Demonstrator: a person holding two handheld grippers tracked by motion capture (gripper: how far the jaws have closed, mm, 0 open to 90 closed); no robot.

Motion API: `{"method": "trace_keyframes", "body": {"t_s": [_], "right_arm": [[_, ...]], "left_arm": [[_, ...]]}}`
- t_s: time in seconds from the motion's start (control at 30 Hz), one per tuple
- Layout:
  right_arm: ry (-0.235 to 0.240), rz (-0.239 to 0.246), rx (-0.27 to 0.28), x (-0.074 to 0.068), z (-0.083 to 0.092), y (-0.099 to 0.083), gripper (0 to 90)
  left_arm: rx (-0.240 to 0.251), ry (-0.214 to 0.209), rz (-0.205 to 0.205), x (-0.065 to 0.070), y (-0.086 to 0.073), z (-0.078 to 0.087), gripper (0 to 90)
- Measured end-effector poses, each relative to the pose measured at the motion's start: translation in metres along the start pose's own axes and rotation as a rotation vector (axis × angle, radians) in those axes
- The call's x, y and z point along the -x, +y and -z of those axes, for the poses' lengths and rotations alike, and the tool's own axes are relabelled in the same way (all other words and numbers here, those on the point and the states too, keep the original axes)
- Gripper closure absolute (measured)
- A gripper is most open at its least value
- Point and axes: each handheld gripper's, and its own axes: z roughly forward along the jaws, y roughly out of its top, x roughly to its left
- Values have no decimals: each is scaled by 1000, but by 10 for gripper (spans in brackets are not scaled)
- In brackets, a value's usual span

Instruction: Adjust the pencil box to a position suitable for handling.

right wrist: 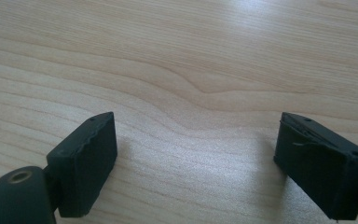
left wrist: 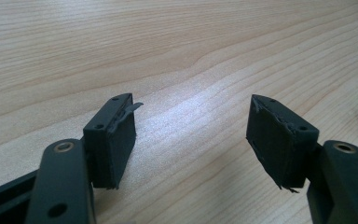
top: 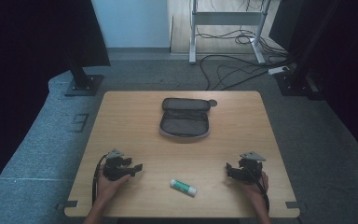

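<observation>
Jaws parted on both grippers, glue stick (top: 183, 187) lying between left gripper (top: 137, 168) and right gripper (top: 229, 169)

The high view is dim and slightly soft, with heavy darkness at both sides and a brighter floor strip far beyond the left tongs (top: 137, 167) and right tongs (top: 229, 169). The table (top: 130, 116) is evenly lit, shadows under the tongs faint. In the left gripper view, a pale sheen of glare lies on the wood between the tongs (left wrist: 191, 135); the pads are dark, their detail murky. In the right gripper view, glare sits on the wood beyond the tongs (right wrist: 196, 154), and soft shadows lie beside each pad
</observation>
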Motion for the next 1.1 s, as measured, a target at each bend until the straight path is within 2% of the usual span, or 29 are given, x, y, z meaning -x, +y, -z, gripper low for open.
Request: {"method": "trace_keyframes", "body": {"t_s": [0.37,0.53,0.63,0.8,0.9,1.1], "right_arm": [[-12,-11,0,-2,-1,1,134],[-19,-18,4,-3,0,1,150],[-13,-15,3,-3,1,1,199],[14,-51,3,0,3,3,238],[17,-20,4,-3,3,5,236],[34,-13,36,-5,8,11,249]], "left_arm": [[4,2,1,-2,-1,2,329],[2,16,-7,1,-1,1,330],[-3,22,-21,4,0,0,330],[2,24,-4,6,2,0,327],[5,32,5,6,3,1,328],[29,21,10,9,8,7,330]]}}
